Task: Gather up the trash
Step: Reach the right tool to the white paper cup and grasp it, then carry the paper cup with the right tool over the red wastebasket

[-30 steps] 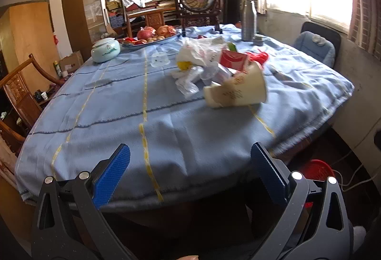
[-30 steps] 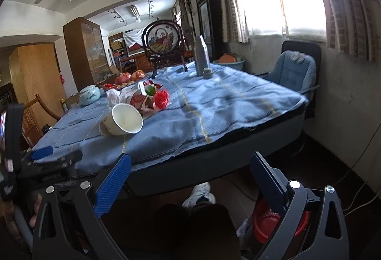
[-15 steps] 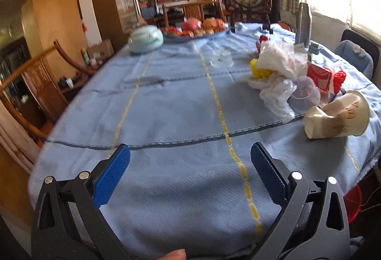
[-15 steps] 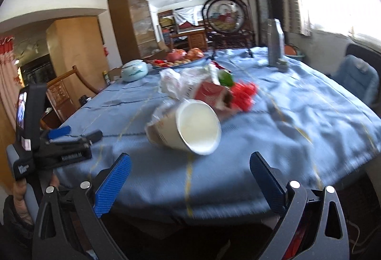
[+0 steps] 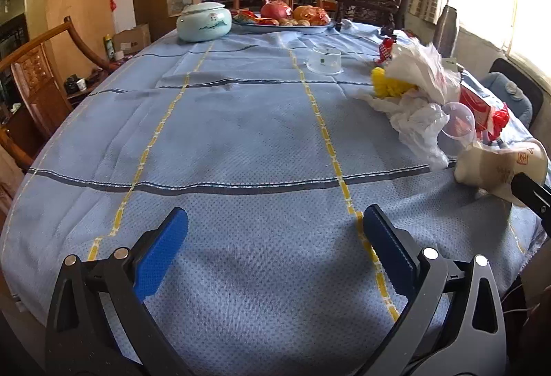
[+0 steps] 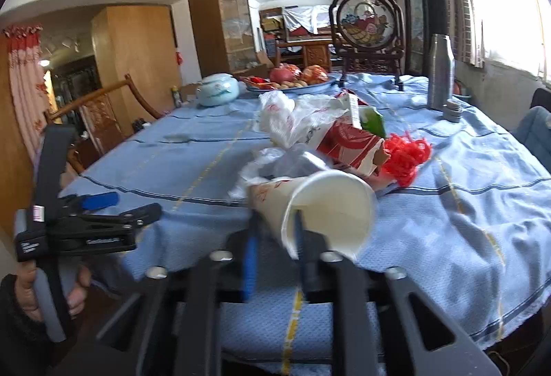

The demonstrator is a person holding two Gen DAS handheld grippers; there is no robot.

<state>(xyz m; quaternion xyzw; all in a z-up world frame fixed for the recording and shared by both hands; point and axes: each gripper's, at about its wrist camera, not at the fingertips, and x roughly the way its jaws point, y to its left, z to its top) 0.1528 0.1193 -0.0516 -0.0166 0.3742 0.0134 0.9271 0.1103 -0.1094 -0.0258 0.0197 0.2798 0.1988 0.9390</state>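
Lying on its side just ahead of the right gripper [image 6: 273, 247], a paper cup [image 6: 320, 207] is seen with its long axis running away from the camera and its open white mouth turned back toward the fingers. The cup's rim wall is pinched between the two nearly closed fingers, one blue pad outside, the dark one inside. The cup rests on a blue woven tablecloth [image 6: 465, 204]. To the left, the left gripper [image 5: 273, 238] is held level over bare cloth by a hand [image 6: 74, 286], its blue-padded fingers spread wide around nothing. Just beyond the cup, crumpled white plastic bags [image 6: 292, 121], a red carton [image 6: 347, 143] and red netting [image 6: 406, 152] are heaped together. Farther off, a pale ceramic jar [image 6: 218, 90] and a fruit platter [image 6: 292, 80] are set.
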